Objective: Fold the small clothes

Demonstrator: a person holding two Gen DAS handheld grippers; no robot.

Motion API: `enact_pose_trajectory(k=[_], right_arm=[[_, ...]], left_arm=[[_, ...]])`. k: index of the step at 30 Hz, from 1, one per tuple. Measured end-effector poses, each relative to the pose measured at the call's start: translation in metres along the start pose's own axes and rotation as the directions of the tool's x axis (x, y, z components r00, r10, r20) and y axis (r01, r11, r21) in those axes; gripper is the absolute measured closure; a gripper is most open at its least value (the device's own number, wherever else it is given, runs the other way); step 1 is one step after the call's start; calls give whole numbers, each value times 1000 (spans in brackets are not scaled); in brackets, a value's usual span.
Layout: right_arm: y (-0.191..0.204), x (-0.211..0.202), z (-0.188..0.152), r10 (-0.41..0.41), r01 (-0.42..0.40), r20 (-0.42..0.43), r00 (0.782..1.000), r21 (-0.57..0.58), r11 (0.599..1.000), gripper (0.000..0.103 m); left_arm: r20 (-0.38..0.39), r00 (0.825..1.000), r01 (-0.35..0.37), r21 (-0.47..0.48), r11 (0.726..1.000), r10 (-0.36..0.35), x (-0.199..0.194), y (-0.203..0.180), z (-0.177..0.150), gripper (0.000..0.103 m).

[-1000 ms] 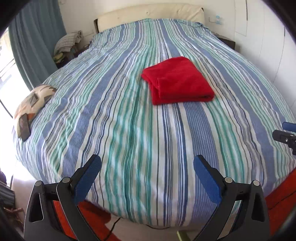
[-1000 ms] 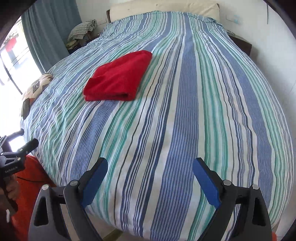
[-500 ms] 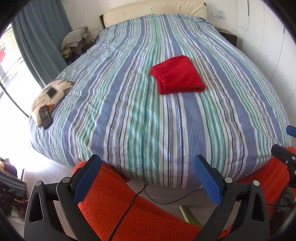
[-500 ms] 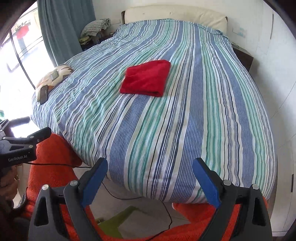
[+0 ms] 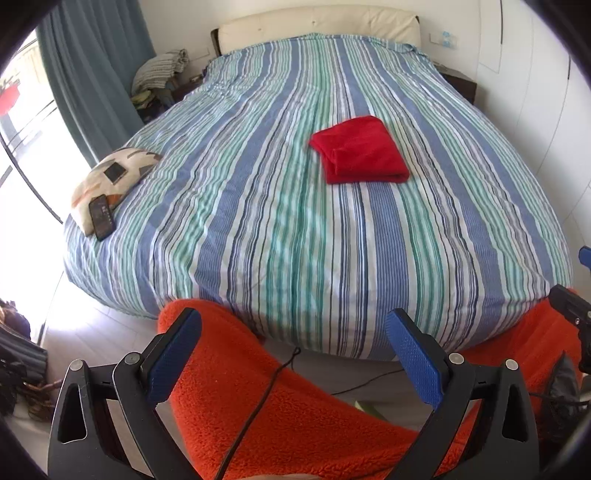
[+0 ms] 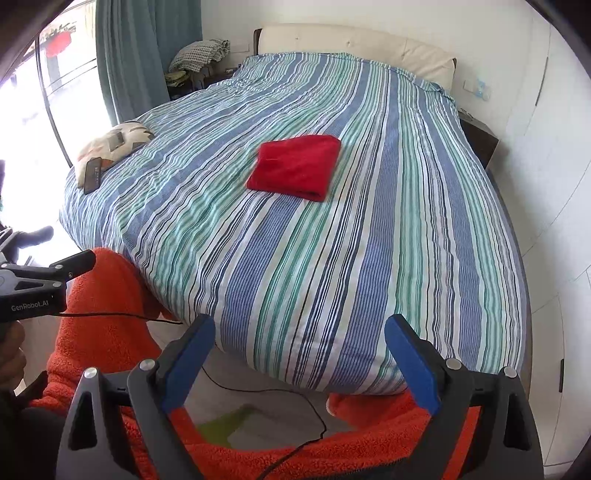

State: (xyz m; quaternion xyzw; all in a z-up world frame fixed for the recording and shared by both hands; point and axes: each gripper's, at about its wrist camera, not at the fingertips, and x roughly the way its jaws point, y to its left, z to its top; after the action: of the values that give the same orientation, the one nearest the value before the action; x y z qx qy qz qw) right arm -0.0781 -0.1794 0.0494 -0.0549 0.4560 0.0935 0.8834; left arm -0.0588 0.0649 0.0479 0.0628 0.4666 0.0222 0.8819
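A red garment (image 5: pixel 360 150) lies folded into a neat rectangle near the middle of the striped bed (image 5: pixel 258 221); it also shows in the right wrist view (image 6: pixel 295 167). My left gripper (image 5: pixel 293 360) is open and empty, held off the foot of the bed above orange fleece-clad legs (image 5: pixel 295 417). My right gripper (image 6: pixel 299 363) is open and empty too, also back from the bed's foot. The left gripper's side shows at the left edge of the right wrist view (image 6: pixel 44 280). Both are far from the garment.
A patterned cushion (image 5: pixel 110 177) with a phone (image 5: pixel 101 217) on it lies at the bed's left edge. A cream headboard (image 5: pixel 317 26) stands at the far end. Curtains (image 5: pixel 96 66) and a window are at left, white wardrobe doors (image 6: pixel 546 147) at right. Cables (image 6: pixel 258 391) run over the floor.
Both grippers have pulled back from over the bed to beyond its foot. The red garment now looks smaller and farther away, and the orange-clad legs have come into view.
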Motion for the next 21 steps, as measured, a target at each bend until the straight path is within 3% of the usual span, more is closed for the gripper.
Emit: enact_pose_trajectory(k=[6,21], right_arm=[[3,-9,1,10,-10,22,1000,11,1000,11],[0,-3,0,18,-19,18,1000,32,999,11]], left_arm=[[10,999,38,-33,999,-37,-4,4,8,3],[30,998,54,-9,998,-54,-6,-6,6,2]])
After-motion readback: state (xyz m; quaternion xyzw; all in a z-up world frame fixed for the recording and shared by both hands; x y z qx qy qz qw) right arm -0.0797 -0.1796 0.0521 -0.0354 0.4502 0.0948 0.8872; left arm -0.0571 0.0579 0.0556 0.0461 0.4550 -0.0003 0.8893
